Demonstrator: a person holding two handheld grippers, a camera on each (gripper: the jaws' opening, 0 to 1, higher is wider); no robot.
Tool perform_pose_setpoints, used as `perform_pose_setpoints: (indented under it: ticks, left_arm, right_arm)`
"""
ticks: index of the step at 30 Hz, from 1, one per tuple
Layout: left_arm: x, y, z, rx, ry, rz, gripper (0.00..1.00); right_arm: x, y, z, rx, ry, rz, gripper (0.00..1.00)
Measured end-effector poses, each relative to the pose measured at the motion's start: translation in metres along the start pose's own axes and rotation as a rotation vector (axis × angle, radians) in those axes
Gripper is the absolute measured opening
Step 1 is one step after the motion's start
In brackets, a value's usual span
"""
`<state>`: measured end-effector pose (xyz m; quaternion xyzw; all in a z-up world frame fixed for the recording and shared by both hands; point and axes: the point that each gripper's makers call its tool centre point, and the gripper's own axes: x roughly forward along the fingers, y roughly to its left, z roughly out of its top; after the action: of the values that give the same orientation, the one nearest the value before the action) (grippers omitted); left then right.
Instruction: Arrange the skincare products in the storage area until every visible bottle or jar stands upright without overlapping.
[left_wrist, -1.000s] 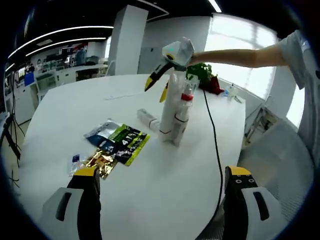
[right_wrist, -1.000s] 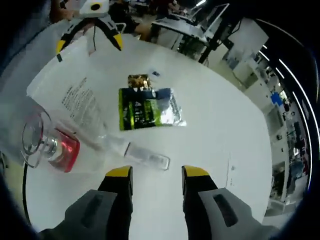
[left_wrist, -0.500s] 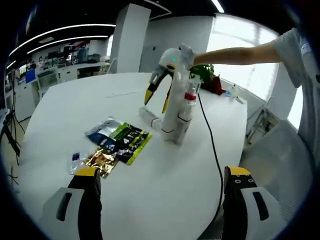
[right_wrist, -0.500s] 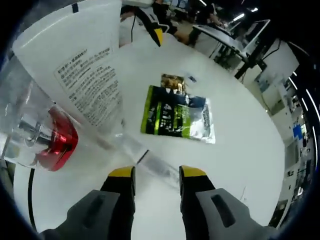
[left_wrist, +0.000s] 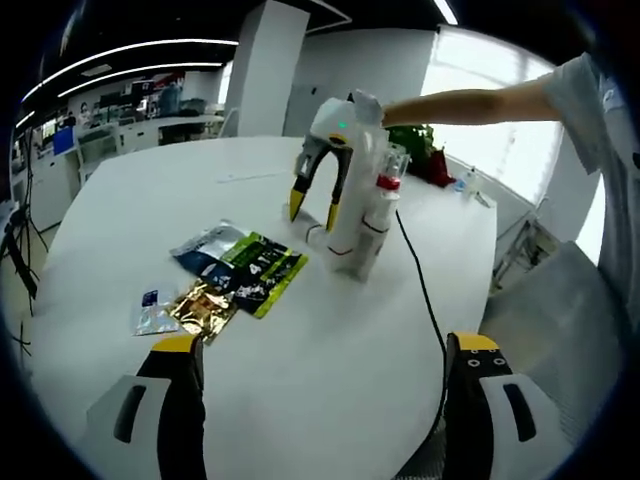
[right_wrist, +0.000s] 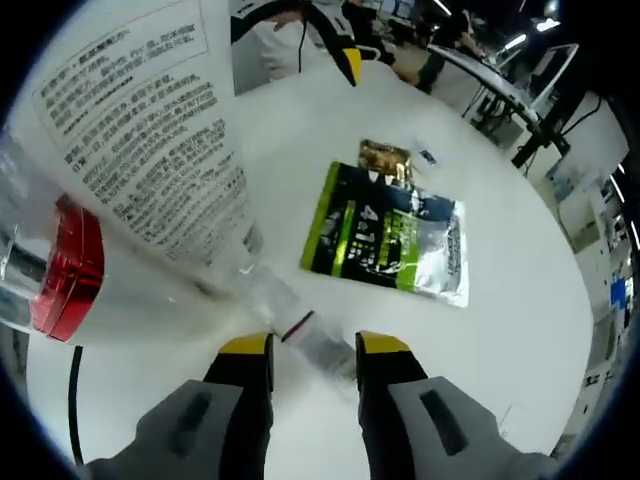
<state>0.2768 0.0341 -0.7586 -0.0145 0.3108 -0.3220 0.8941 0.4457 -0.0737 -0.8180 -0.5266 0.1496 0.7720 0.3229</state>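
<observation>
Skincare products sit together on a round white counter (left_wrist: 330, 370); going left to right in the left gripper view, a small blue-and-white sachet (left_wrist: 150, 312) lies flat beside a gold foil sachet (left_wrist: 202, 306), then a green-and-black pouch (left_wrist: 258, 280) overlaps a silver-blue pouch (left_wrist: 205, 245); past these the right claw (left_wrist: 312, 211), held by a person's outstretched arm (left_wrist: 470, 105), points its yellow tips down at a small clear tube (left_wrist: 318, 237) lying on its side at the foot of a tall white tube (left_wrist: 352, 200), which stands upright touching a clear bottle with a red collar (left_wrist: 378, 215), also upright; what the bottle holds cannot be told. The left claw (left_wrist: 322, 345) hangs wide open over bare counter, gripping nothing. In the right gripper view the white tube (right_wrist: 150, 150) with printed text and the red-collared bottle (right_wrist: 55, 270) loom at left; the right claw (right_wrist: 314, 346) is partly open, its yellow tips either side of the lying clear tube (right_wrist: 300, 335), contact unclear; the green pouch (right_wrist: 385, 235) lies beyond.
</observation>
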Motion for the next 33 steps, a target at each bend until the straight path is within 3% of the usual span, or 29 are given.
perform_pose_setpoints:
  ticks: [11,33]
  left_arm:
    - [0.001,-0.001,-0.003,-0.012,0.007,-0.005,0.93]
    - [-0.001,-0.006,0.000,-0.017,0.006,-0.011,0.93]
  right_arm:
    - [0.013,0.005,-0.010,-0.007,0.041,0.047,0.27]
    - [0.013,0.012,-0.010,0.035,0.075,0.073,0.20]
